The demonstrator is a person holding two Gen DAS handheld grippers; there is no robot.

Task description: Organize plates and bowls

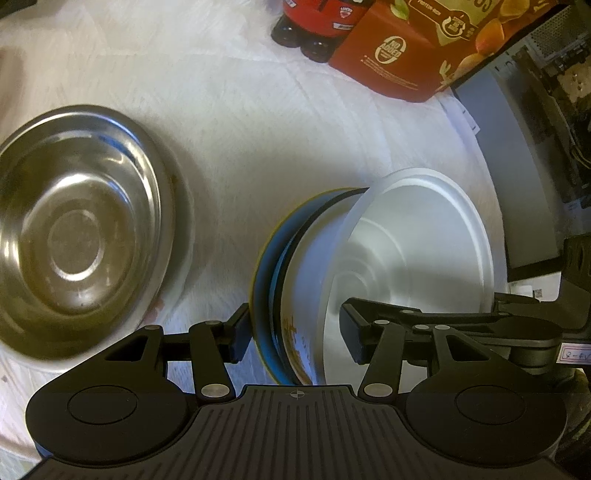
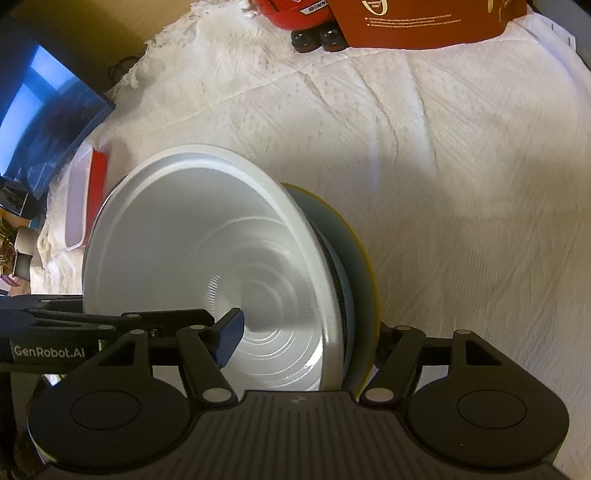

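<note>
A white ribbed bowl point(image 1: 417, 243) nests in a blue plate with a yellow rim point(image 1: 269, 266); the stack is held on edge above the white cloth. My left gripper point(image 1: 295, 338) is shut on the stack's rim, one finger outside the plate and one inside the bowl. My right gripper point(image 2: 306, 339) is shut on the same stack, bowl point(image 2: 207, 236) and plate point(image 2: 356, 251), from the opposite side. A steel bowl point(image 1: 74, 229) sits on a white plate to the left in the left wrist view.
A red box point(image 1: 417, 48) and a red toy car point(image 1: 314, 22) stand at the back of the table. A red-and-white tray point(image 2: 86, 195) lies at the left edge. A monitor point(image 1: 513, 166) stands to the right.
</note>
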